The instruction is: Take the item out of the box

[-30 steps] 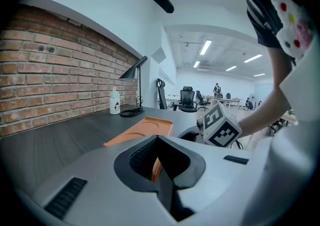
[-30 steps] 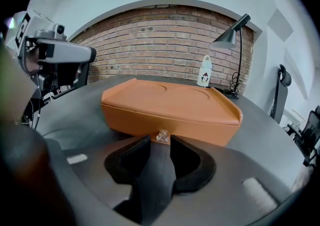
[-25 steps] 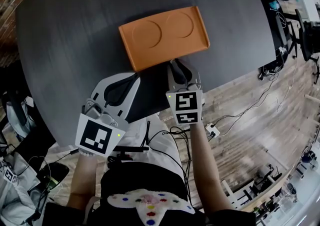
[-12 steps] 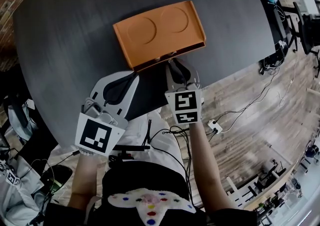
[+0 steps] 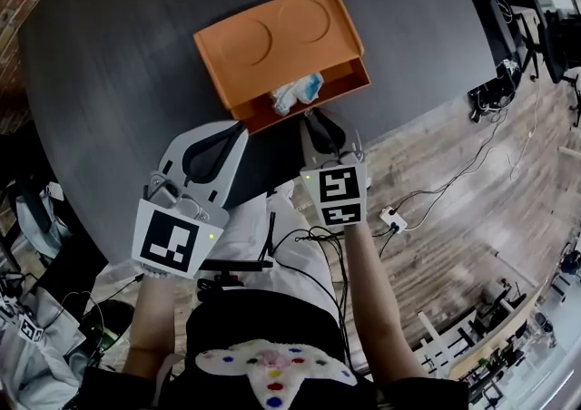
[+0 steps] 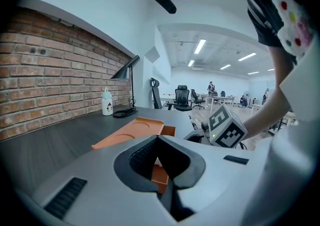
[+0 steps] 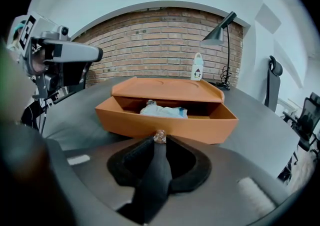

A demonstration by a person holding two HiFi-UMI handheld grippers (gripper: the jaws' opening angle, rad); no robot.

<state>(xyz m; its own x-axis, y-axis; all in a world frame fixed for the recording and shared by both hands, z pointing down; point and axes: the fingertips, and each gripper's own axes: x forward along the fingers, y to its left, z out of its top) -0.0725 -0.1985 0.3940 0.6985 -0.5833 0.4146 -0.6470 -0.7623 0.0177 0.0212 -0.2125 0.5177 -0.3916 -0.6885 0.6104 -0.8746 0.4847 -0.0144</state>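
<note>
An orange box (image 5: 272, 36) lies on the dark table, its drawer (image 5: 320, 89) slid out toward me. Inside the drawer is a crumpled white and blue packet (image 5: 295, 91), also clear in the right gripper view (image 7: 162, 111). My right gripper (image 5: 313, 118) is shut on the small knob (image 7: 159, 136) at the middle of the drawer front (image 7: 200, 127). The left gripper (image 5: 238, 130) hovers just left of the drawer, shut and empty; in its own view the jaws (image 6: 158, 139) meet with the box (image 6: 131, 133) behind them.
The round dark table (image 5: 118, 54) ends close to my body. A black desk lamp (image 7: 220, 24) and a white bottle (image 7: 197, 68) stand at the far side by the brick wall. Office chairs and cables lie on the wooden floor (image 5: 454, 181) to the right.
The drawer has slid out of the box toward me with the right gripper on its knob, and the white and blue packet has come into view. The left gripper stayed put.
</note>
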